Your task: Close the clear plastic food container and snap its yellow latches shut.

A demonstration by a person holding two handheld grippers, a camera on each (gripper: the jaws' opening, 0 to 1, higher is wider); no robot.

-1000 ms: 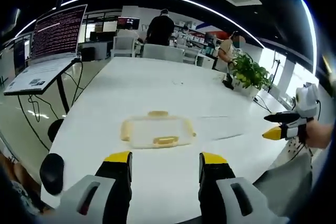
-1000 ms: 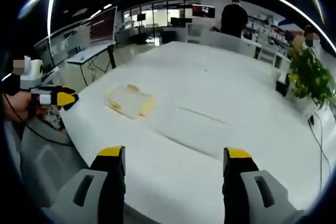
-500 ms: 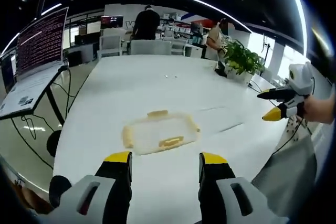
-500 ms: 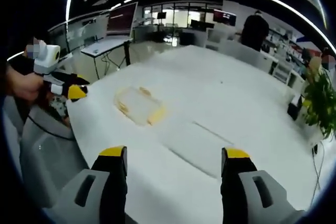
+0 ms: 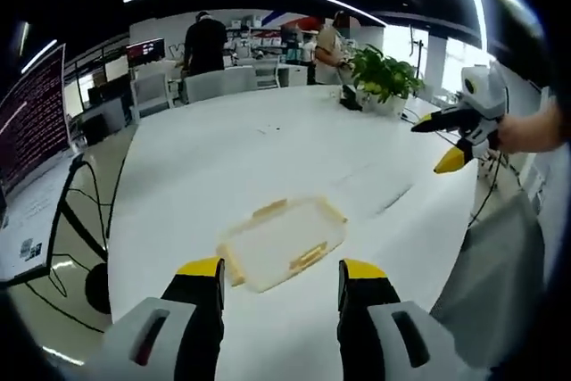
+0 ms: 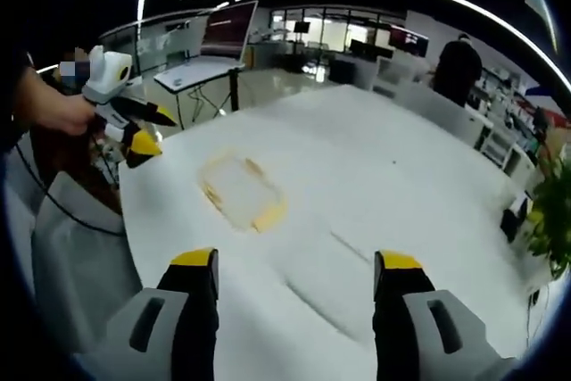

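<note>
Both of our grippers have come up and closer over the last second — the container now lies just ahead of the left jaws, where before it was farther out on the table. The left gripper is released, its yellow-tipped jaws standing apart with nothing between them, above the table and not touching anything. The right gripper is also released and empty, with a wide gap between the jaws; seen from the left, the right gripper hangs in the air off the table edge, held by a hand.

The container rests flat on the white table, near the edge on our side. In the right gripper view the container is well apart from the right jaws, nearer to the left gripper. Its lid seems to lie already on the box, but the clear plastic makes this hard to tell for sure. Yellow latches show at the sides; whether any of them is snapped down we cannot tell.

We judge the task as hardly begun — neither gripper touches the container. What is left: to reach it, press the lid, and snap each latch.
</note>
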